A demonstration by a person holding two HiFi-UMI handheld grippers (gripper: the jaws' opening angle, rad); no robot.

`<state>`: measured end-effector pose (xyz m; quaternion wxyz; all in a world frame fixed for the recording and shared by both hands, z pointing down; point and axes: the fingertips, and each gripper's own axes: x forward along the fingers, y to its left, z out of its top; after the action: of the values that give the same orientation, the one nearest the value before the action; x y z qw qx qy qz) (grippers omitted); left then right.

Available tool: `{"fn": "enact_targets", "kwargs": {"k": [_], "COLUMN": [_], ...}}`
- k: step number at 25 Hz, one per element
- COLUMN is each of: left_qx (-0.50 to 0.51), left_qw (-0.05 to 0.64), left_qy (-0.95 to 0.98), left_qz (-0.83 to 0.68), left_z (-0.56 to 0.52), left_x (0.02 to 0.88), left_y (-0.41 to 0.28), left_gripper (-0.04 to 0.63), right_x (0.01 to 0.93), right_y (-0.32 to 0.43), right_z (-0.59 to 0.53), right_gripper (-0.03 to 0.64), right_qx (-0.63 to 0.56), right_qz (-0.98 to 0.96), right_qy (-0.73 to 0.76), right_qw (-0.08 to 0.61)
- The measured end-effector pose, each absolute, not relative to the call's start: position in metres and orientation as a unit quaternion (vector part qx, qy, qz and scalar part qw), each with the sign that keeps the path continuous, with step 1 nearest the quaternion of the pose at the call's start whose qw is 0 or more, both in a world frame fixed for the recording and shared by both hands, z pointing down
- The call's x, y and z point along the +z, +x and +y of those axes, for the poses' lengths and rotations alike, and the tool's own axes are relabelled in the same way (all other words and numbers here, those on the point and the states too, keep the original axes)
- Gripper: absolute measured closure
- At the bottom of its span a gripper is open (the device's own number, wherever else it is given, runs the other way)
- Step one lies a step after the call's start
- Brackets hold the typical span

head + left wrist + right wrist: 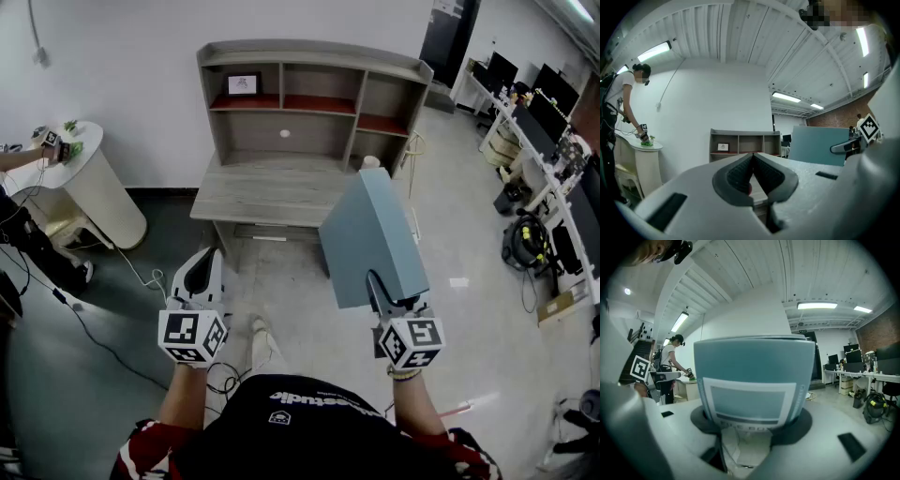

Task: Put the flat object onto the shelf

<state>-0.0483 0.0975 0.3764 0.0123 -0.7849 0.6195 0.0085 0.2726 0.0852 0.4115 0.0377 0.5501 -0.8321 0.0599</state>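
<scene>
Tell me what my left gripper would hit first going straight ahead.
Probably the front edge of the grey desk below the shelf; the left gripper points at it with nothing nearer in view, though depth is unclear.

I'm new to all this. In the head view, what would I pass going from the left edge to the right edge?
Round white table → left gripper → wooden shelf unit → blue flat box, held in the right gripper → row of computer desks.

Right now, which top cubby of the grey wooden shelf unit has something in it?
The top-left cubby of the grey wooden shelf unit: a small framed picture stands in it. The middle cubby and right cubby look empty.
</scene>
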Motion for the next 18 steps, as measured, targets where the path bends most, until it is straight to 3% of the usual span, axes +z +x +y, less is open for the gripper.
{"fn": "enact_targets", "kwargs": {"k": [18], "left_qx": [0.007], "left_qw": [0.009], "left_qy": [-0.784], "left_qz": [0.621], "left_z": [0.099], "left_x": [0.382], "left_y": [-0.042], "left_gripper": [0.589], "right_x": [0.406], "right_y": [0.271], "right_z": [0.083], "right_gripper": [0.351], "right_qx": [0.064], "right_qz": [-0.84], "right_qy": [0.538], "right_qw": [0.016]}}
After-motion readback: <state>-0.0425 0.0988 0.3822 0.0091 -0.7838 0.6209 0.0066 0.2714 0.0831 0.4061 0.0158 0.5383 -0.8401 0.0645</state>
